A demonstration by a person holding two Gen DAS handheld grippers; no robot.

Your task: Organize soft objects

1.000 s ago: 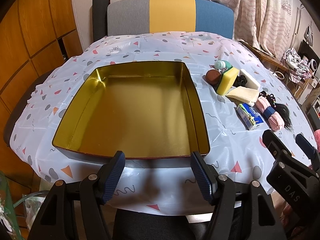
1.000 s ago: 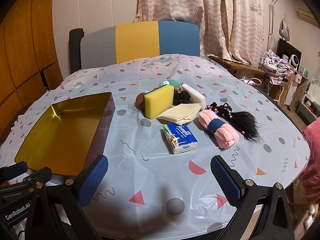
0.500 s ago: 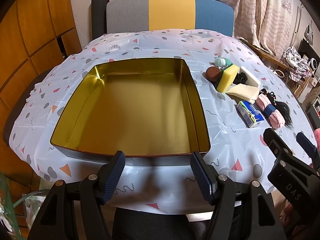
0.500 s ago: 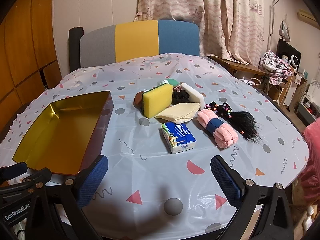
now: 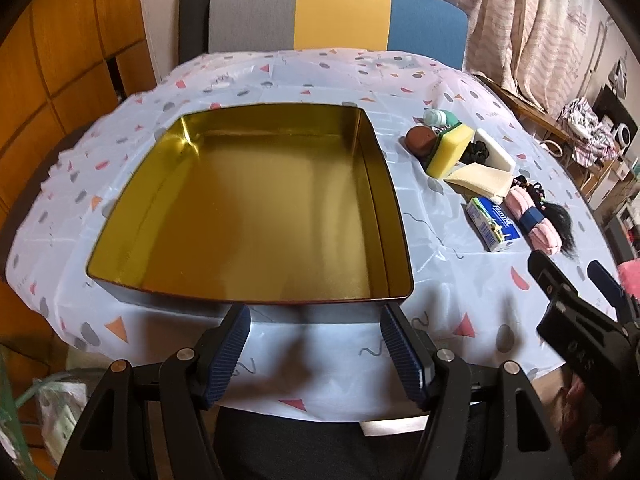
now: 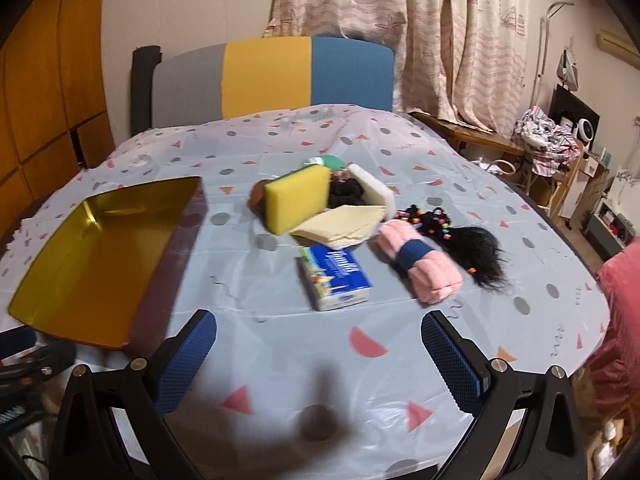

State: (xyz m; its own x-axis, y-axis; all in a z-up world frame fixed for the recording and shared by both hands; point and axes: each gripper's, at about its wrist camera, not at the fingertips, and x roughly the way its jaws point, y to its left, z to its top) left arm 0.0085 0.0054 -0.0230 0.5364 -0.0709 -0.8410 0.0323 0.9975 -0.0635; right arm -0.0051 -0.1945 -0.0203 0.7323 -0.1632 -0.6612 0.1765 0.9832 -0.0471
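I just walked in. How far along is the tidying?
Nothing is sorted yet: the gold tin is bare. Both the left gripper and right gripper are open and hold nothing. The sponge, tissue pack and pink towel wait on the tablecloth.

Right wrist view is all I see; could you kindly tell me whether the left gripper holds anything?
Observer: No, the left gripper is open, with nothing between its blue ribbed pads.
Operator: Where does it hang, please?
Observer: Just short of the near wall of the gold rectangular metal tin.
Operator: Does the tin's side wall nearest me hide anything inside?
Observer: No, the whole gold floor is bare.
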